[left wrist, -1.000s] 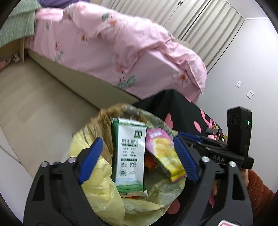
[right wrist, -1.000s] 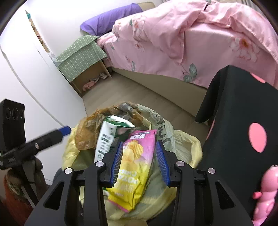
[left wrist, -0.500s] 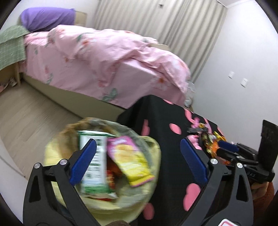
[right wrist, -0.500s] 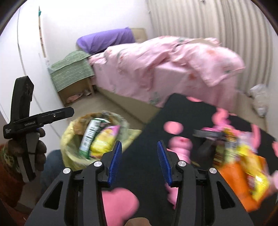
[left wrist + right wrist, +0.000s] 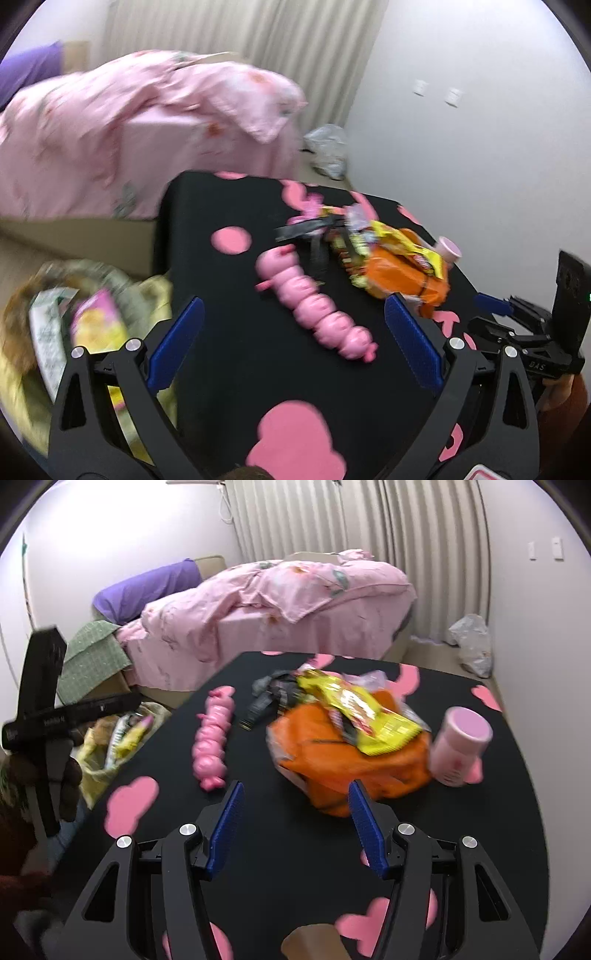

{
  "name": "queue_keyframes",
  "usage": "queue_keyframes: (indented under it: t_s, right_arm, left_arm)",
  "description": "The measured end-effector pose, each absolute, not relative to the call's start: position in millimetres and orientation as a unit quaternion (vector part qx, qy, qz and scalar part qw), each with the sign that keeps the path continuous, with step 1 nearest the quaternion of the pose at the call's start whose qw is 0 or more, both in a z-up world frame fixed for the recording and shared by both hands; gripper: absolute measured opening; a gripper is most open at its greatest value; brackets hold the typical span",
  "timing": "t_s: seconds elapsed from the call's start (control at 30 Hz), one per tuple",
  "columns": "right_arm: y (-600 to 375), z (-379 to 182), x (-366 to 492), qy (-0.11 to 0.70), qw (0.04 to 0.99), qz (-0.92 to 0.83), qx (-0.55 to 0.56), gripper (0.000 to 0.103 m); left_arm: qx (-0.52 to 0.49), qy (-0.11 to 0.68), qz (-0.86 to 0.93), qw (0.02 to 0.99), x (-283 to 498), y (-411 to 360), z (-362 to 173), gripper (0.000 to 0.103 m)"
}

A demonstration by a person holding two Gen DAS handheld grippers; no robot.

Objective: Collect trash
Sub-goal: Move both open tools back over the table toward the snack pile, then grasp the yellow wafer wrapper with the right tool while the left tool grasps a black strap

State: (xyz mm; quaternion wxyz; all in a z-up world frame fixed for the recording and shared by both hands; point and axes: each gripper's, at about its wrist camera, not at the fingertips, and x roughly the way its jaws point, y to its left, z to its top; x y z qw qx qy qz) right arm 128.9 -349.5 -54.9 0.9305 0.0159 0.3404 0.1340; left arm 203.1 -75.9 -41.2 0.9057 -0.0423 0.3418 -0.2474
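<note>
1. Right gripper is now hanging over the tabletop, jaws spread wider, holding nothing; the pink-yellow chip bag it held is sitting in the trash bag.
2. Left gripper is swinging along, jaws wide, carrying nothing.
3. Orange wrapper pile is waiting ahead.

I'm working in a home bedroom: a bed with a rumpled pink duvet and purple pillow sits at eleven o'clock, pleated curtains hang at twelve, beyond a black pink-spotted surface.
</note>
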Motion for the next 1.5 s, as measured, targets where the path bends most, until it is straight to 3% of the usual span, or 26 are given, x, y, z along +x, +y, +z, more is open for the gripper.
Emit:
queue_keyframes:
  t_s: [0.13, 0.27, 0.37, 0.43, 0.7, 0.77, 0.8, 1.07, 1.3, 1.43, 1.5]
  right_arm:
    - [-359, -64, 123, 0.344, 0.929, 0.138, -0.001, 0.056]
    - [-368, -78, 120, 0.363, 0.923, 0.130, -0.008, 0.056]
    - [-377, -87, 121, 0.375, 0.919, 0.122, -0.004, 0.054]
    - [-383, -89, 119, 0.374, 0.921, 0.113, 0.001, 0.054]
    - [-404, -91, 124, 0.374, 0.926, 0.045, -0.002, 0.054]
    - [-407, -90, 124, 0.371, 0.928, 0.036, -0.006, 0.054]
    - [-409, -89, 125, 0.369, 0.929, 0.034, -0.006, 0.054]
    - [-404, -68, 144, 0.340, 0.938, 0.060, -0.002, 0.054]
    - [-389, -46, 191, 0.324, 0.939, 0.119, 0.000, 0.054]
    - [-384, -55, 237, 0.356, 0.924, 0.139, 0.002, 0.054]
    - [-385, -69, 258, 0.379, 0.913, 0.149, 0.018, 0.054]
  left_arm:
    - [-0.006, 0.371, -0.320, 0.872, 224, -117, -49, 0.094]
    - [0.043, 0.340, -0.331, 0.879, 248, -147, -39, 0.093]
    - [0.052, 0.348, -0.344, 0.870, 284, -161, -37, 0.080]
    - [0.063, 0.363, -0.354, 0.860, 313, -172, -44, 0.079]
    - [0.125, 0.446, -0.371, 0.805, 356, -206, -83, 0.046]
    - [0.085, 0.441, -0.368, 0.814, 354, -194, -74, 0.018]
    - [0.072, 0.438, -0.364, 0.819, 352, -189, -69, 0.016]
    - [-0.012, 0.409, -0.358, 0.839, 294, -149, -29, 0.013]
    - [0.014, 0.403, -0.349, 0.846, 281, -144, -35, 0.015]
    - [-0.013, 0.399, -0.356, 0.845, 283, -135, -46, 0.041]
    - [-0.020, 0.396, -0.360, 0.844, 282, -131, -50, 0.046]
